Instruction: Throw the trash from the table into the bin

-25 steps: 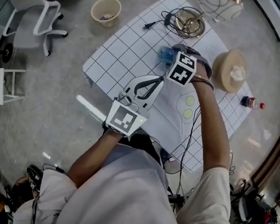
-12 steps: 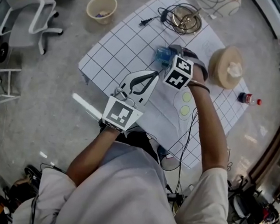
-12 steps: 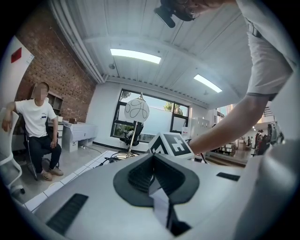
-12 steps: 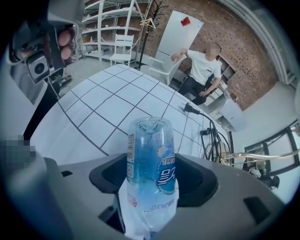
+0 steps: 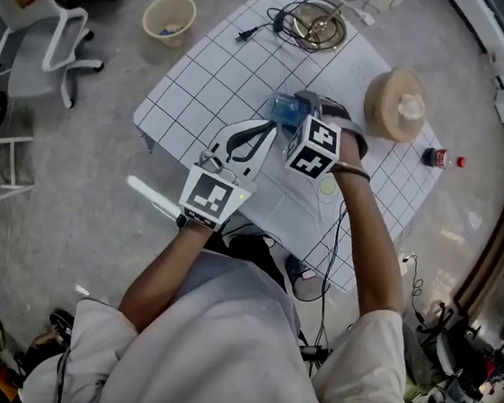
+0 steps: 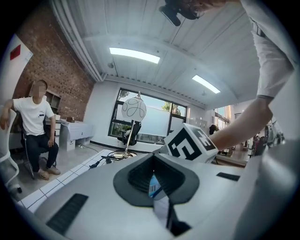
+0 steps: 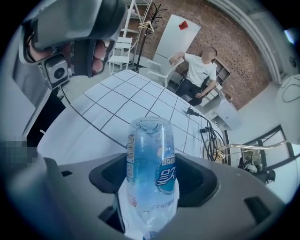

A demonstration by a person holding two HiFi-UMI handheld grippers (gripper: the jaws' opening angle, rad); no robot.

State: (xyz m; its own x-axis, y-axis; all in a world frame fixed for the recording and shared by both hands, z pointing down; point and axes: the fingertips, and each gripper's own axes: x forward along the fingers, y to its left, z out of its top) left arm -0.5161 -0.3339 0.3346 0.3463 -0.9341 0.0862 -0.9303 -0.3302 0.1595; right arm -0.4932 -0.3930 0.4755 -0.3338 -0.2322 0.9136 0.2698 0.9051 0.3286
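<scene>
Head view: right gripper (image 5: 305,119) is clamped on a clear plastic bottle (image 5: 285,108) with a blue label, held above the middle of the gridded table (image 5: 203,73). Left gripper (image 5: 267,133) sits just beside it, jaws together, nothing in them. Bin (image 5: 153,15) stands on the floor past the table's far left corner, well apart from the bottle.

Left gripper view: jaws meet in a thin slit. A sliver of blue label shows through it (looks like the bottle beyond, not gripped).

Right gripper view: jaws pinch the bottle at its crumpled neck end. Its long axis runs along the jaws, base pointing away from the gripper, out over the table.

Handling, my guess: empty, light and thin-walled, so it caves when squeezed and may slip. The stiffer neck end looks like the right place to hold.
</scene>
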